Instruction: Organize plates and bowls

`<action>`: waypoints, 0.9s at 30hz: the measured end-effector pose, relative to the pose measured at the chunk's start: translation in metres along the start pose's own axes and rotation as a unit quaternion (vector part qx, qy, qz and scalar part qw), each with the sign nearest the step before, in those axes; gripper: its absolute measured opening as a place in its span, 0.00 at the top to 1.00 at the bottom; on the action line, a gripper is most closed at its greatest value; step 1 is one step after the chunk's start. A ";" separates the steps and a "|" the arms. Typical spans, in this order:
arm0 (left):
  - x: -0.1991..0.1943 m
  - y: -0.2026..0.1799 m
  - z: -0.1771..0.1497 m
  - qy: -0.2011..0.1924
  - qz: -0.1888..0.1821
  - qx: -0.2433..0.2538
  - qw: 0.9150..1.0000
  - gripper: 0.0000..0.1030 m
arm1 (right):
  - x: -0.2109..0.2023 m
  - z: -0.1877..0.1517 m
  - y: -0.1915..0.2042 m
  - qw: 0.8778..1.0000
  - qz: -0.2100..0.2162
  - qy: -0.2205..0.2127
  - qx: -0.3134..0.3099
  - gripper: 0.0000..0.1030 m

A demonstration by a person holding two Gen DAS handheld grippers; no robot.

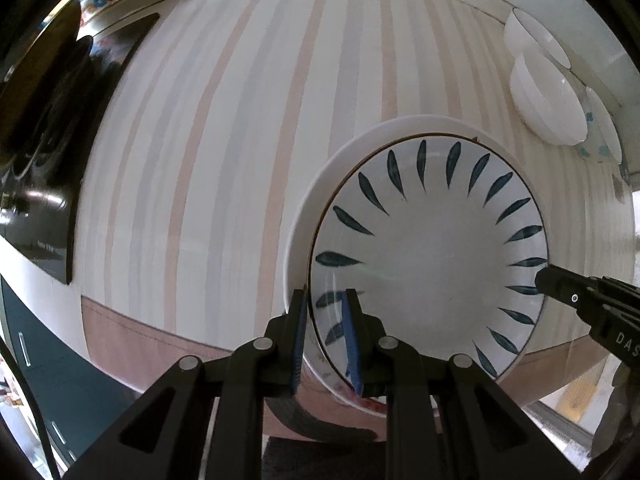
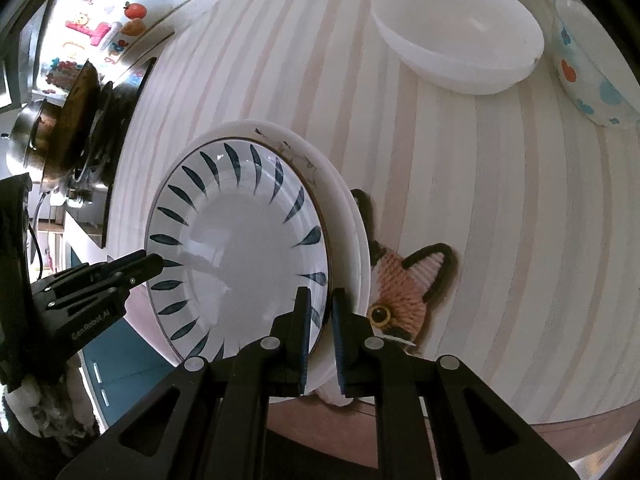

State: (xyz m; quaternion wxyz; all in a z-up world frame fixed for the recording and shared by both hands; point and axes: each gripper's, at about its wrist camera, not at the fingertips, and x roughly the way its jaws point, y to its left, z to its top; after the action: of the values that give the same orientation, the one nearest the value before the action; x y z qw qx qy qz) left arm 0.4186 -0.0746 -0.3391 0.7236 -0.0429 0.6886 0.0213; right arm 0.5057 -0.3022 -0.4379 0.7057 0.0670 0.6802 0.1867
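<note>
Right now your left gripper point(image 1: 326, 336) pinches the near-left rim of the leaf-patterned plate point(image 1: 432, 256), one pad inside and one outside. Your right gripper point(image 2: 320, 340) clamps the opposite rim of that plate the same way. It sits on a white plate point(image 1: 316, 192) on the striped cloth point(image 1: 240, 120), with two white bowls point(image 1: 544, 100) well apart.

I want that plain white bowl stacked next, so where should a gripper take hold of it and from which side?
Grip the rim of the plain white bowl, one finger inside and one outside, coming down from above. It sits upright and open on the striped cloth, its wall thin enough to pinch. The near edge looks easiest; the flowered bowl crowds its right.
</note>
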 end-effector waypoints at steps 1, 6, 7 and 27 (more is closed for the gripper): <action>-0.002 0.000 -0.002 -0.002 -0.001 -0.001 1.000 0.84 | -0.003 -0.001 -0.001 1.000 -0.001 -0.004 0.002 0.87; -0.028 -0.011 -0.024 -0.027 -0.003 0.010 1.000 0.84 | -0.026 -0.009 0.006 1.000 -0.010 -0.028 0.007 0.87; -0.036 -0.014 -0.029 -0.034 -0.006 0.015 0.999 0.84 | -0.032 -0.012 0.010 0.999 -0.013 -0.032 0.004 0.87; -0.191 0.007 -0.111 -0.127 -0.062 0.084 0.986 0.84 | -0.190 -0.147 0.121 0.986 -0.012 -0.167 0.009 0.74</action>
State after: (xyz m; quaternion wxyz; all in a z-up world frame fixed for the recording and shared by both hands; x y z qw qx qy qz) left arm 0.2973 -0.0721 -0.1536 0.8061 -0.0214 0.5865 -0.0758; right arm 0.3396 -0.2816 -0.2281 0.8112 0.0953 0.5550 0.1580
